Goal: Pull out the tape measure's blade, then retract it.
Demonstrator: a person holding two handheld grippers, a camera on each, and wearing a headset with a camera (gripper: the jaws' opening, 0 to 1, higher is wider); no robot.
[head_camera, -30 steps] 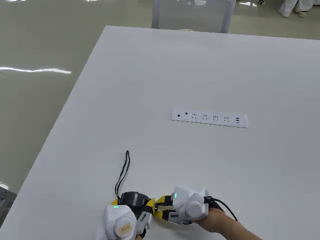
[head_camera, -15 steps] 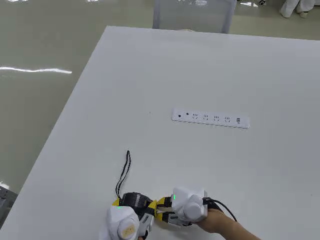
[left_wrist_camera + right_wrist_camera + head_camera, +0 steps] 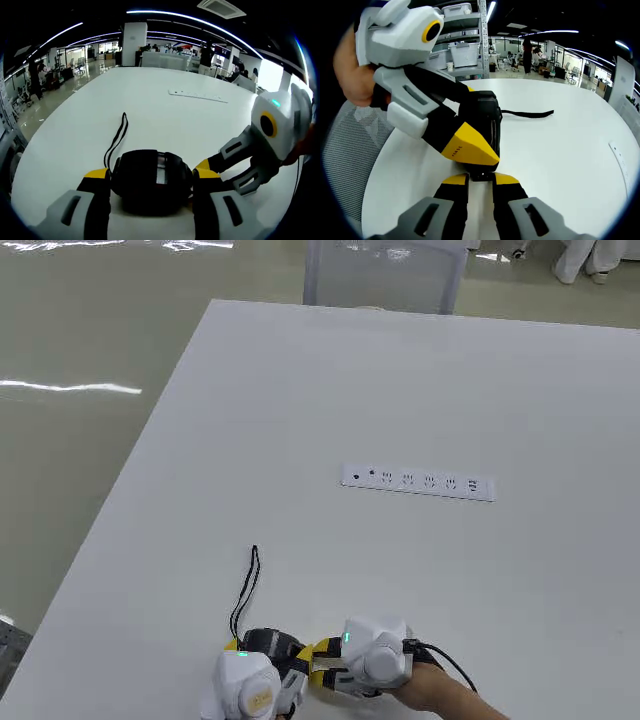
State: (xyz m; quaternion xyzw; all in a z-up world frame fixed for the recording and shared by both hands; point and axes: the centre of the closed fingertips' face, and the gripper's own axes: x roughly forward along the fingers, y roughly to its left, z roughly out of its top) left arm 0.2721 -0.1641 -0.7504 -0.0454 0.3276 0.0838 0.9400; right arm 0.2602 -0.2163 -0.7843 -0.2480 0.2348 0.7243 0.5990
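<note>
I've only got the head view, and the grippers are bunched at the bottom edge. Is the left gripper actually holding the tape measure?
Observer: Yes, the left gripper view shows the left gripper with one jaw against each side of the black tape measure.
Operator: And the right one?
Observer: The right gripper has its jaws nearly together on a small dark blade tip at the tape measure's mouth.
Operator: Any blade out?
Observer: No length of blade shows between them.
</note>
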